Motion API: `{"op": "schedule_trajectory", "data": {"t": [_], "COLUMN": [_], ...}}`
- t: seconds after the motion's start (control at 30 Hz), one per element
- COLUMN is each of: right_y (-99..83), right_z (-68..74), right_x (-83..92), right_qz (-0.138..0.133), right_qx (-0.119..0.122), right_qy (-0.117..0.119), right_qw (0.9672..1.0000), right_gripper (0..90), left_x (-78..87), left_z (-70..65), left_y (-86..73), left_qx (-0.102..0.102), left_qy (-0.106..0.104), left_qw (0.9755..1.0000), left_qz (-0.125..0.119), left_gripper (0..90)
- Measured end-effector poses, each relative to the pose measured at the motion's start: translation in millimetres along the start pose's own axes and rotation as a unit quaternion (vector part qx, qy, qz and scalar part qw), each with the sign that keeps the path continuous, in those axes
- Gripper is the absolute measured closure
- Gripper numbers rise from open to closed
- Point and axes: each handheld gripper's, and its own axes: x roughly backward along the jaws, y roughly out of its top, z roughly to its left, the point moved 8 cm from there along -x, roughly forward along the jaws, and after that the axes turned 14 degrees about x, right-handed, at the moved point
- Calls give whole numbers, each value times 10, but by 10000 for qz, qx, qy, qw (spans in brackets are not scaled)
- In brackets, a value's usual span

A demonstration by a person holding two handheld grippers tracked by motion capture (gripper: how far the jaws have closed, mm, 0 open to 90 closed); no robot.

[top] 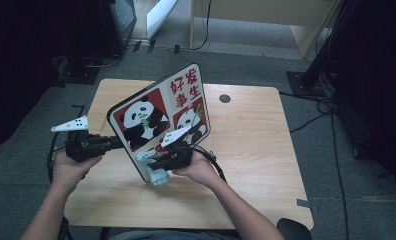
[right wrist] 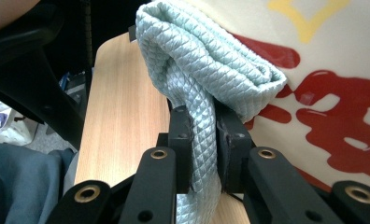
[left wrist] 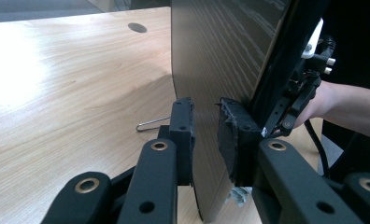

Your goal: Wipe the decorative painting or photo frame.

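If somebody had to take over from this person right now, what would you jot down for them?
Left hand-held gripper: its pads straddle the edge of the rectangular panda-print board, which stands tilted on the light wooden table; whether both pads press is unclear.
Right hand-held gripper: shut on the pale blue quilted cloth, held against the board's printed face near its lower corner.
Done: board propped up, cloth in contact.
Left: probably wiping the rest of the face, then laying the board down. A thin metal wire clip lies on the table behind the board.
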Motion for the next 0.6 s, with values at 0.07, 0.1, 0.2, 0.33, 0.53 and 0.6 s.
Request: {"op": "schedule_trajectory", "data": {"t": [0.07,0.1,0.2,0.33,0.53,0.6], "right_y": [-12,-25,-69,-116,-75,-45], "right_z": [1,4,6,23,39,47], "right_x": [-5,-11,-28,-54,-18,5], "right_qz": [22,38,85,189,194,166], "right_qx": [-6,2,-19,-56,-79,-103], "right_qy": [-10,-15,-27,-9,-6,8], "right_qw": [10000,10000,10000,9998,9998,9998], "right_gripper": [787,787,787,787,787,787], "left_x": [-6,-9,-17,-20,-31,-32], "left_z": [4,6,14,23,39,44], "left_y": [-1,-2,-3,1,1,0], "left_qx": [11,11,14,19,5,-3], "left_qy": [0,0,-7,-12,-10,-1], "left_qw": [10000,10000,10000,10000,10000,10000], "left_qz": [17,23,49,50,78,74], "left_gripper": [750,745,732,718,691,681]}}
